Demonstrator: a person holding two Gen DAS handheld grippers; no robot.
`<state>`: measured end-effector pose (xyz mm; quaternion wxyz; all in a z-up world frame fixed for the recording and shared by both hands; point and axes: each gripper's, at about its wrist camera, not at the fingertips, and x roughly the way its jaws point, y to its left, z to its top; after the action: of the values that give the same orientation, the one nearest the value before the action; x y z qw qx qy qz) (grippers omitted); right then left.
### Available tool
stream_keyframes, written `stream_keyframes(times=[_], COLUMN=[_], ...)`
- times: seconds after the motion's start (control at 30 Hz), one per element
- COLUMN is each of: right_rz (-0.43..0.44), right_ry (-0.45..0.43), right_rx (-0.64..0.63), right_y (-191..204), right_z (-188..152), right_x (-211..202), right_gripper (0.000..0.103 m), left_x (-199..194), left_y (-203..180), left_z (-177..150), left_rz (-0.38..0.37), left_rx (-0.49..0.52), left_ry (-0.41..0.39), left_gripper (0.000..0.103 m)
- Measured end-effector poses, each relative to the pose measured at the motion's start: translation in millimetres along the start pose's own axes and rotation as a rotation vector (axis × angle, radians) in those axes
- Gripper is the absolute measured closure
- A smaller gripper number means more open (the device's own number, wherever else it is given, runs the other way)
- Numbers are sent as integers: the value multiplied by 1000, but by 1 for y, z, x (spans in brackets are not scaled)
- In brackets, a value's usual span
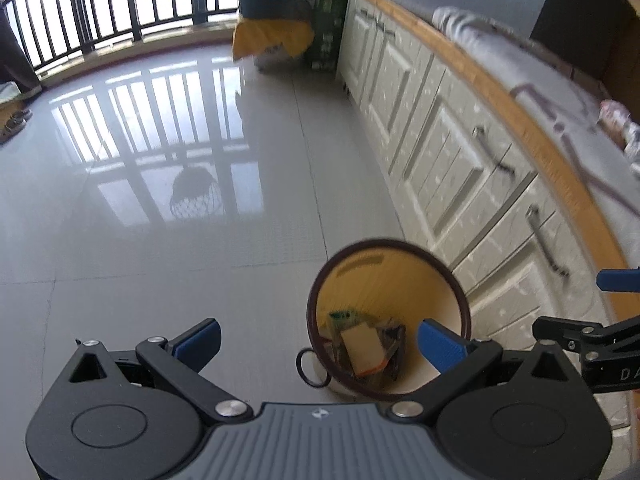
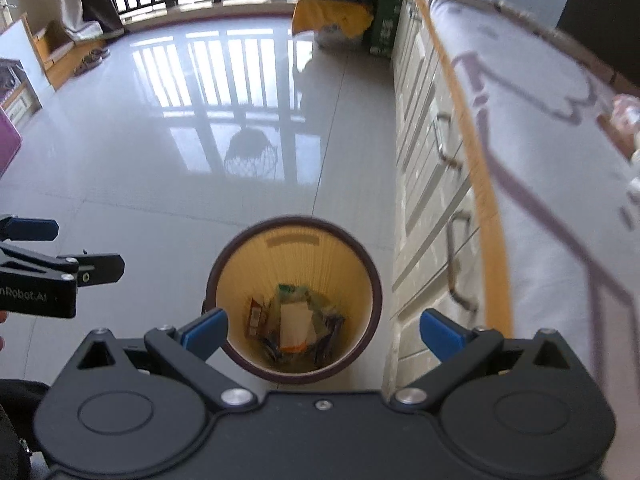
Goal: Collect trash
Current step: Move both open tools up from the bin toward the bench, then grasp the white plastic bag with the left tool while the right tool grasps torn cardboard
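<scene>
Blue-padded right gripper [image 2: 322,330], jaws wide, above bin [image 2: 294,224]

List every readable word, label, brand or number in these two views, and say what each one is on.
"nRobot.AI": on the black body of the left tongs, right wrist view; cut off at the frame edge.
"DA": on the black body of the right tongs, left wrist view; cut off at the edge.
Green carton by the cabinets: printing too blurred to read.
Wrappers in the trash bin: print too small to read.
Nothing else is legible.
</scene>
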<state>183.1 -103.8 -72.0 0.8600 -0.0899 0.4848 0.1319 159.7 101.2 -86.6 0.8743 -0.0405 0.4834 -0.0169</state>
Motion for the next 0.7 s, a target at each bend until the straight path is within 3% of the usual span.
stream_keyframes(times=[0.3,0.7], right_rz=[-51,-147], right_ry=[-180,-437], right_rx=[30,141], right_y=[-27,-94], right_z=[0,-19], right_x=[-62,-127], right_gripper=[0,0], left_x=[-48,-92], left_y=[-22,-85], left_z=[10,34], left_rz=[-48,-126], left_rx=[34,50], left_ry=[-133,-338], left_gripper=[0,0])
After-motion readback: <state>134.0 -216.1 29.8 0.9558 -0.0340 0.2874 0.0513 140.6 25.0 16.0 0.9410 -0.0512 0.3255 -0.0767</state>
